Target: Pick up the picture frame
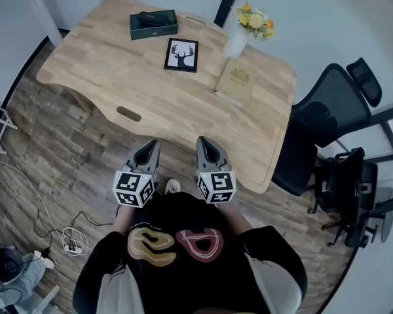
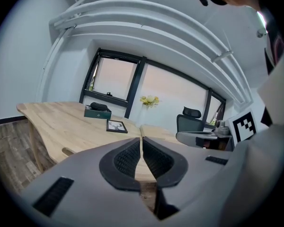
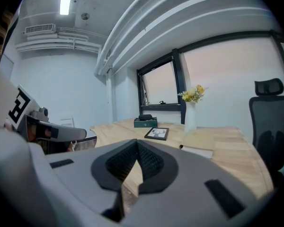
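At the near edge of a wooden tabletop (image 1: 118,84), a person in a black top (image 1: 183,267) is holding two grippers side by side, both pointing across the wood toward the far side. The left gripper (image 1: 152,144) is showing its ribbed black pads pressed together with nothing between them, and the right gripper (image 1: 204,140) is doing the same, closed and empty. The frame (image 1: 181,55), black-edged with a dark deer head on white, is lying flat on the far half of the tabletop, well apart from both grippers and roughly in line with the gap between them. A dark green box (image 1: 154,25) with a black object on its lid is sitting just beyond the frame to the left, close to the far edge. To the frame's right a tan book (image 1: 235,82) is lying flat, and at the book's far end a white vase (image 1: 235,44) is standing upright, carrying yellow flowers (image 1: 255,19). A black chair (image 1: 324,126) is waiting at the tabletop's right end, with more black chairs behind it. White cables (image 1: 69,237) are trailing over the plank floor (image 1: 46,156) at the person's left. Both gripper views are looking along the closed jaws to the frame, with dark-framed windows (image 2: 113,79) rising behind the tabletop.
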The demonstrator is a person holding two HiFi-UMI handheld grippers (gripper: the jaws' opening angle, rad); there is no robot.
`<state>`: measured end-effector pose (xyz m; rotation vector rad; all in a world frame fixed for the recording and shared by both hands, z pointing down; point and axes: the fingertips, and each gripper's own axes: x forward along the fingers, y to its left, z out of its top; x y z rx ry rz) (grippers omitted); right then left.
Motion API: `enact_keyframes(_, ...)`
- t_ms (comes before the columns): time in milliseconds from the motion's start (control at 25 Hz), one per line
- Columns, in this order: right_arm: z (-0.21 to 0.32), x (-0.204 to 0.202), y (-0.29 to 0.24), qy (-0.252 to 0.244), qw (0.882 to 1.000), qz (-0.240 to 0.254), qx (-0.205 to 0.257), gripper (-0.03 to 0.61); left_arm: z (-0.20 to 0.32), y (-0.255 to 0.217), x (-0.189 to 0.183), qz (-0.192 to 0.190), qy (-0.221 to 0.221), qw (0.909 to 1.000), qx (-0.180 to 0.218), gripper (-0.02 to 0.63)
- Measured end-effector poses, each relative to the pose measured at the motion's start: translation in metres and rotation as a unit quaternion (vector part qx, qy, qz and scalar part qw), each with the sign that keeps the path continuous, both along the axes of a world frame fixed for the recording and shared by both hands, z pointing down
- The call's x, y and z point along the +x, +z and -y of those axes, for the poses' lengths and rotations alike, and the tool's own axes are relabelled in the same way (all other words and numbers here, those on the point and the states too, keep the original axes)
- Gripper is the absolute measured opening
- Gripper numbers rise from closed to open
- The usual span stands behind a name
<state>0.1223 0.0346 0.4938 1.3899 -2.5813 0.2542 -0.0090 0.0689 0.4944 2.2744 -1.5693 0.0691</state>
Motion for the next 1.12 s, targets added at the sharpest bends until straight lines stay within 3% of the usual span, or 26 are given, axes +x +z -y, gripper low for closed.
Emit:
enact_keyframes(360,0.026,0.012,0.004,0.015,1.000,0.001,-0.008,0.009,0.033,0.006,0.010,-0.002,0.014,0.9998,-0.012,0.028)
enact_keyframes(640,0.052,0.015,0.006,0.031,0.999,0.002,-0.010,0.011,0.071,-0.003,0.006,-0.007,0.013,0.9999,0.006,0.028)
enact_keyframes(1120,0.130,-0.023,0.001,0.073,0.997,-0.001,-0.014,0.011,0.164,-0.007,-0.038,-0.015,0.039,0.9991,-0.003,0.028)
